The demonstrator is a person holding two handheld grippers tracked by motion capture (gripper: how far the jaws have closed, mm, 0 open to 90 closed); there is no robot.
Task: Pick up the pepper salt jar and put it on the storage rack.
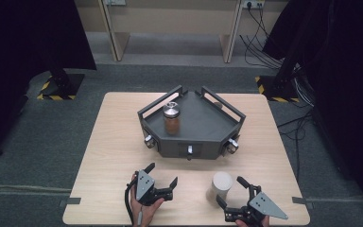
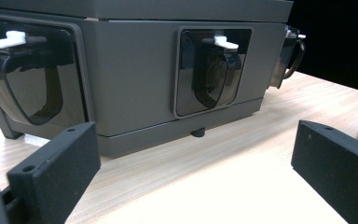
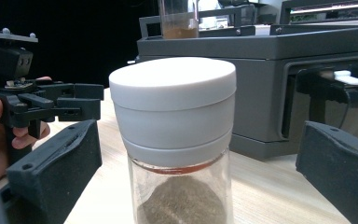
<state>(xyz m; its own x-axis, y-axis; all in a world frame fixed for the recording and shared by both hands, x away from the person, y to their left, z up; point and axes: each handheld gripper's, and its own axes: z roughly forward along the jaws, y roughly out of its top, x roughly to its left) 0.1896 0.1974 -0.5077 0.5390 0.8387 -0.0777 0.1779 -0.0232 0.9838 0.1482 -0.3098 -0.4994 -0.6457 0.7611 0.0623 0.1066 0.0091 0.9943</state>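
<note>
Right gripper view, white-lidded jar (image 3: 175, 140) upright between released right gripper (image 3: 196, 172) jaws, untouched.

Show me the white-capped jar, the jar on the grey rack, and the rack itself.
White-capped jar (image 3: 173, 88): right gripper view, on its cap.
Silver-capped jar (image 1: 172, 124): high view, on its glass body.
Rack (image 1: 203, 122): high view, on its bare top.

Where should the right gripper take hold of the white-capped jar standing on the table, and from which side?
Probably on the glass body just below the white cap, coming in level from the person's side. The jar stands upright and free on the table, and the right gripper already has its jaws open to either side of it, so a straight horizontal close should catch the round wall.
</note>
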